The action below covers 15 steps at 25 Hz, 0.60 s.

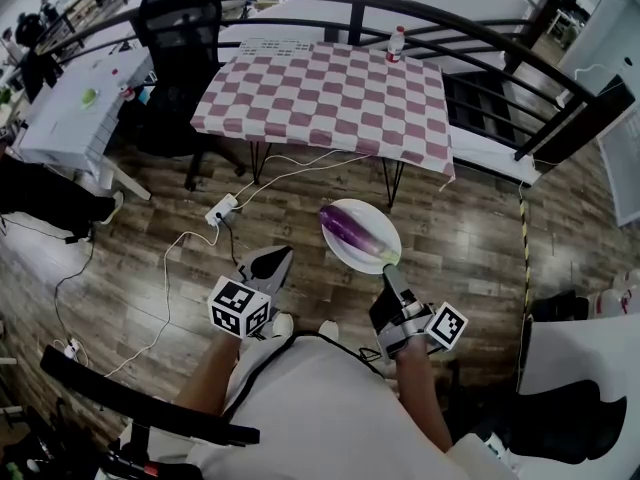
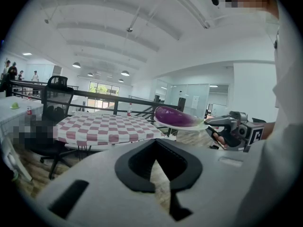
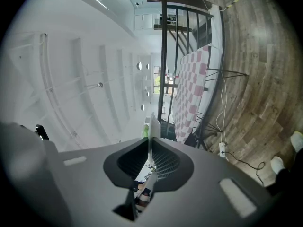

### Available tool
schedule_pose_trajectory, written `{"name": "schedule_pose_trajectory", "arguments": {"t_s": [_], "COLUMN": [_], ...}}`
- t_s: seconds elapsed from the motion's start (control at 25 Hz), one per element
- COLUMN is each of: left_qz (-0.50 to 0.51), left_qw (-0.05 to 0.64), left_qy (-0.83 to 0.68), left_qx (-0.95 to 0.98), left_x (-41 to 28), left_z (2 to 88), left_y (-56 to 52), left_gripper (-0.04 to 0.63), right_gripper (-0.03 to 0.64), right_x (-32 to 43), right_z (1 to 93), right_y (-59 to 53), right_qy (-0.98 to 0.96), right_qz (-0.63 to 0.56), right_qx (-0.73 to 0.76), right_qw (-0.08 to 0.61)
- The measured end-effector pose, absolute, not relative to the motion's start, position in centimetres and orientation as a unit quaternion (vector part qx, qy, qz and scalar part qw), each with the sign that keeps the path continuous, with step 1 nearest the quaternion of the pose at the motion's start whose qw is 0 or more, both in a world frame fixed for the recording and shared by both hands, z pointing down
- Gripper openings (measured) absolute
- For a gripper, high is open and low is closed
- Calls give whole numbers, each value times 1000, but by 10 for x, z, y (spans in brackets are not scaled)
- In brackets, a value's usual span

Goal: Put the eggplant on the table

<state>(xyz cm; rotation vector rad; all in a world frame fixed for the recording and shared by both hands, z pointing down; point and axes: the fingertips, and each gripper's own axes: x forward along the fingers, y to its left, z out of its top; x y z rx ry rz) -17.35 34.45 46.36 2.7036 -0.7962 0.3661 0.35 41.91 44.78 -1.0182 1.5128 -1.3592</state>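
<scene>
A purple eggplant (image 1: 352,232) lies on a white plate (image 1: 375,218) held in the air above the wooden floor, short of the checkered table (image 1: 330,98). My right gripper (image 1: 391,271) is shut on the plate's near rim. In the right gripper view the plate (image 3: 151,126) shows edge-on, pinched between the jaws of that gripper (image 3: 150,146). My left gripper (image 1: 274,260) hangs to the left of the plate, shut with nothing in it. The left gripper view shows the eggplant (image 2: 176,116) on its plate and the right gripper (image 2: 226,126) beyond my left gripper (image 2: 156,163).
A small bottle (image 1: 397,43) stands at the table's far edge. A black office chair (image 1: 175,28) sits left of the table, and a black railing (image 1: 480,43) curves behind it. A power strip (image 1: 222,208) with white cables lies on the floor.
</scene>
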Motion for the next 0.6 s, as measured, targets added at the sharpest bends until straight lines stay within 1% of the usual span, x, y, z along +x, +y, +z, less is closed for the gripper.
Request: {"name": "schedule_pose_trajectory", "arguments": {"t_s": [0.6], "left_qz": [137], "left_qw": [149], "left_qy": [-284], "left_qx": [937], "left_x": [-134], "left_z": [468], "left_y": [363], "left_gripper": [2], "right_gripper": [34], "right_x": [41], "right_z": [453], "right_y": [436], "right_qy": [606], "right_qz": [-549], "right_qx": [-396], "right_qw": [418]}}
